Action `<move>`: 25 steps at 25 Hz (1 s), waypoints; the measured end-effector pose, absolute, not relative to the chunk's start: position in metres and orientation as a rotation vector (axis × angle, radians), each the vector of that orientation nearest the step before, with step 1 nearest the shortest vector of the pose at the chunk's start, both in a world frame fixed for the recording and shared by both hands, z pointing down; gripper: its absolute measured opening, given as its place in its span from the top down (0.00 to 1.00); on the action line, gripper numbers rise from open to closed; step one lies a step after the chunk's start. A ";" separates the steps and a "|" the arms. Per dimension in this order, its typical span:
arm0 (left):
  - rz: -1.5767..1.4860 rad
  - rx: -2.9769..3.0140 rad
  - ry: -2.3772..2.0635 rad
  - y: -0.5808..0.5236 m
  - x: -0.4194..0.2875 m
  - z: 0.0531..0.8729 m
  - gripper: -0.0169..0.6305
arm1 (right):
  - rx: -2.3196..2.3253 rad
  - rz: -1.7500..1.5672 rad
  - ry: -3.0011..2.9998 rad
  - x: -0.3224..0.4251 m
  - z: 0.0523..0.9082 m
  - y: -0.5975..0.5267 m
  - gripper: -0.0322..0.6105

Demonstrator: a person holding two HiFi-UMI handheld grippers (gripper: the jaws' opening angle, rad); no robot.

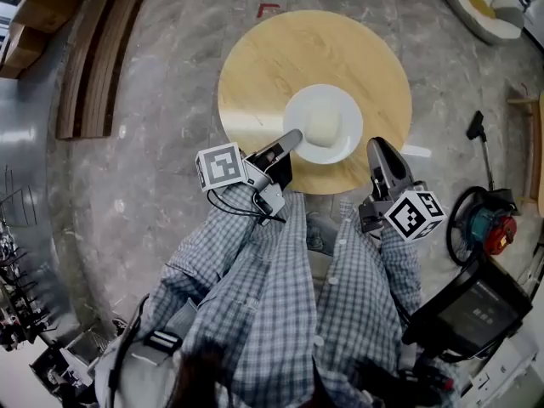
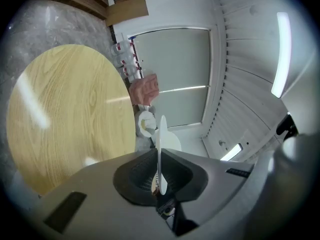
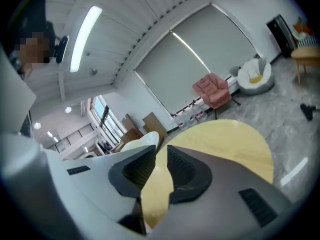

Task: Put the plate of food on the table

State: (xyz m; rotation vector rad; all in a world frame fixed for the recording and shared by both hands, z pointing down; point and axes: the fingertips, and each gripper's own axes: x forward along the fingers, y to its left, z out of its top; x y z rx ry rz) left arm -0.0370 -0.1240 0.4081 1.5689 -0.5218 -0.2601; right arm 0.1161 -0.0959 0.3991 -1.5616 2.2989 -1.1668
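Note:
A white plate (image 1: 343, 147) with a pale block of food (image 1: 323, 126) hangs over the near part of the round wooden table (image 1: 280, 53). My left gripper (image 1: 293, 136) is shut on the plate's left rim. In the left gripper view the plate (image 2: 162, 129) shows edge-on as a thin white line pinched between the jaws of the left gripper (image 2: 159, 156), with the table (image 2: 65, 114) to the left. My right gripper (image 1: 376, 145) is just off the plate's right rim. In the right gripper view the right gripper (image 3: 161, 151) stands slightly open on bare table (image 3: 235, 139), the plate (image 3: 142, 141) beyond its left jaw.
Wooden planks (image 1: 102, 49) lie on the stone floor to the left. A red and teal machine with a hose (image 1: 489, 219) and a black box (image 1: 467, 308) are at the right. A white round chair (image 1: 484, 2) is far right, and a pink armchair (image 3: 215, 91) stands by the window.

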 end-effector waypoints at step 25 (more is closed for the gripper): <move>-0.205 1.542 -0.524 -0.127 -0.029 0.459 0.95 | -1.331 -1.590 2.191 0.090 0.448 -0.107 0.87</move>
